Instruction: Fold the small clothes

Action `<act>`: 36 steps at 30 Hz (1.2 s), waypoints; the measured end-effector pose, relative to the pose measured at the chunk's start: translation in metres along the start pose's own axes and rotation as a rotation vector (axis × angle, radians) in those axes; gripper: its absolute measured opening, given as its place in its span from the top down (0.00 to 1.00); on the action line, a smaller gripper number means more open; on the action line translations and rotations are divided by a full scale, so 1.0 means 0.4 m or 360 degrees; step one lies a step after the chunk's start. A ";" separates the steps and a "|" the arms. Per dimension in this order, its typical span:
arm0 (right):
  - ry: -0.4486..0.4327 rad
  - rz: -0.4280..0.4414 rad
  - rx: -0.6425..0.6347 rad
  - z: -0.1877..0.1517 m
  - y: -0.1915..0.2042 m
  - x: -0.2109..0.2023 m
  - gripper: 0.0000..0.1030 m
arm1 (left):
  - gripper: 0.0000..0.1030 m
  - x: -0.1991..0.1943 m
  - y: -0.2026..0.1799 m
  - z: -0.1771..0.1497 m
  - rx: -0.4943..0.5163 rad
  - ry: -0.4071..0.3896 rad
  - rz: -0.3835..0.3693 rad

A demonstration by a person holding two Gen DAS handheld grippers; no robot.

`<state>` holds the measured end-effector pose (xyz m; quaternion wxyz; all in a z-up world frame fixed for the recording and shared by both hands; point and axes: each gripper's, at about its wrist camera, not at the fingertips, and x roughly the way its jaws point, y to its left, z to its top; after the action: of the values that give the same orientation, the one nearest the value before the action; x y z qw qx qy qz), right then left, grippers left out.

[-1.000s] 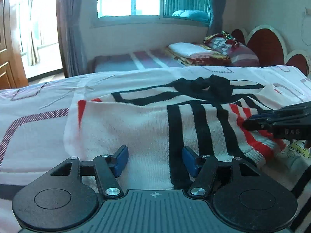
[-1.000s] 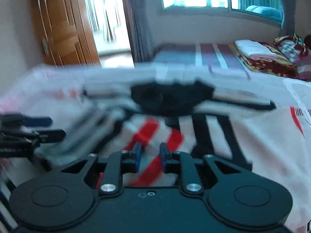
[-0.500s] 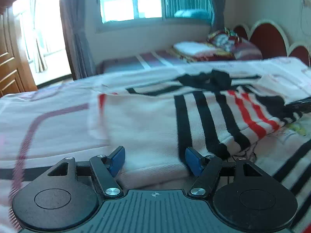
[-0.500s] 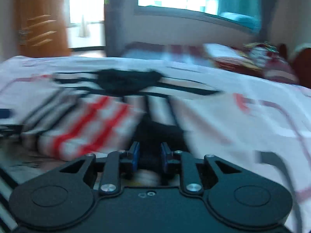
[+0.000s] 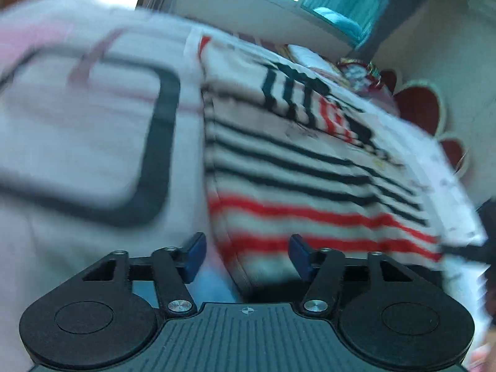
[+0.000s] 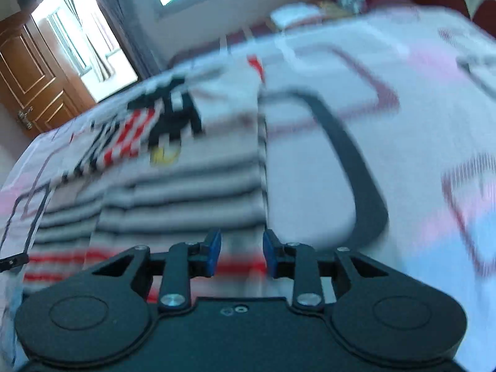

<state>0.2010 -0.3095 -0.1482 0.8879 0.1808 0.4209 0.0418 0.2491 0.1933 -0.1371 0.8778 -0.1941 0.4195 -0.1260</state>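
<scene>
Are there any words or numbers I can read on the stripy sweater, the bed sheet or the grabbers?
No words or numbers can be read.
Stripy sweater: only stripes and a blurred picture.
Bed sheet: only patterns.
Left gripper: a small round mark, no letters.
Right gripper: nothing readable.

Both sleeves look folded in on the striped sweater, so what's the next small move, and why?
Probably lower both tongs onto the near hem of the sweater and pinch it. The left tongs are closing and the right tongs opening, neither gripping cloth, and the red-striped hem lies just ahead.
</scene>
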 end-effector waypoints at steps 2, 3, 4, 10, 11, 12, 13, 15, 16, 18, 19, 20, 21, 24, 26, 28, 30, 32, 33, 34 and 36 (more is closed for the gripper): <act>0.0032 0.0079 0.0079 -0.056 -0.021 -0.030 0.71 | 0.49 -0.012 -0.003 -0.046 -0.0105 0.0037 -0.0078; 0.0037 0.0108 0.0130 -0.080 -0.030 -0.043 0.71 | 0.49 -0.019 -0.003 -0.066 -0.0159 0.0045 -0.0118; 0.0051 0.0145 0.0199 -0.108 -0.042 -0.055 0.71 | 0.49 -0.024 -0.004 -0.089 -0.0216 0.0056 -0.0168; 0.0075 0.0415 0.0463 -0.226 -0.079 -0.090 0.74 | 0.49 -0.016 -0.026 -0.188 -0.0424 0.0061 -0.0325; 0.0069 0.0445 0.0482 -0.230 -0.080 -0.092 0.75 | 0.49 -0.009 -0.020 -0.192 -0.0473 0.0043 -0.0351; 0.0070 0.0474 0.0504 -0.231 -0.082 -0.087 0.76 | 0.49 -0.001 -0.010 -0.191 -0.0537 0.0026 -0.0390; 0.0080 0.0494 0.0531 -0.228 -0.083 -0.075 0.77 | 0.49 0.010 -0.001 -0.190 -0.0585 0.0019 -0.0428; 0.0102 0.0546 0.0570 -0.212 -0.086 -0.046 0.78 | 0.55 0.028 0.003 -0.184 -0.0612 -0.0001 -0.0446; 0.0116 0.0574 0.0583 -0.202 -0.084 -0.032 0.80 | 0.70 0.038 -0.003 -0.179 -0.0604 0.0004 -0.0436; 0.0134 0.0527 0.0536 -0.187 -0.068 -0.012 0.91 | 0.90 0.059 -0.021 -0.169 -0.0525 0.0024 -0.0331; 0.0120 0.0473 0.0450 -0.178 -0.048 -0.010 0.94 | 0.92 0.066 -0.023 -0.165 -0.0532 0.0019 -0.0324; 0.0106 0.0437 0.0373 -0.181 -0.032 -0.013 0.94 | 0.95 0.068 -0.027 -0.158 -0.0526 0.0006 -0.0316; 0.0093 0.0400 0.0305 -0.177 -0.015 -0.017 0.94 | 0.95 0.061 -0.035 -0.154 -0.0499 -0.0020 -0.0283; -0.0003 0.0344 0.0148 -0.160 0.017 -0.057 0.95 | 0.96 -0.005 -0.041 -0.148 -0.0506 -0.0189 -0.0323; -0.0110 0.0403 0.0136 -0.142 0.009 -0.113 0.95 | 0.96 -0.045 -0.038 -0.146 -0.0459 -0.0239 -0.0294; -0.0179 0.0444 0.0121 -0.142 -0.021 -0.161 0.95 | 0.96 -0.032 -0.029 -0.155 -0.0419 -0.0184 -0.0231; -0.0145 0.0433 0.0117 -0.151 -0.052 -0.151 0.95 | 0.96 0.015 -0.020 -0.171 -0.0442 -0.0105 -0.0164; -0.0019 0.0344 0.0072 -0.171 -0.065 -0.088 0.95 | 0.96 0.028 -0.012 -0.182 -0.0544 -0.0159 -0.0211; 0.0029 0.0310 0.0069 -0.180 -0.068 -0.060 0.96 | 0.96 0.026 -0.009 -0.184 -0.0589 -0.0172 -0.0218; -0.0002 0.0342 0.0093 -0.184 -0.074 -0.058 0.95 | 0.96 0.025 -0.014 -0.185 -0.0594 -0.0178 -0.0214; -0.0009 0.0344 0.0126 -0.178 -0.076 -0.065 0.96 | 0.96 0.025 -0.021 -0.191 -0.0594 -0.0182 -0.0211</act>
<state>0.1277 -0.3235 -0.1810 0.8715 0.2601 0.3979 0.1201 0.1949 0.1638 -0.1840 0.8387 -0.3875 0.3713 -0.0924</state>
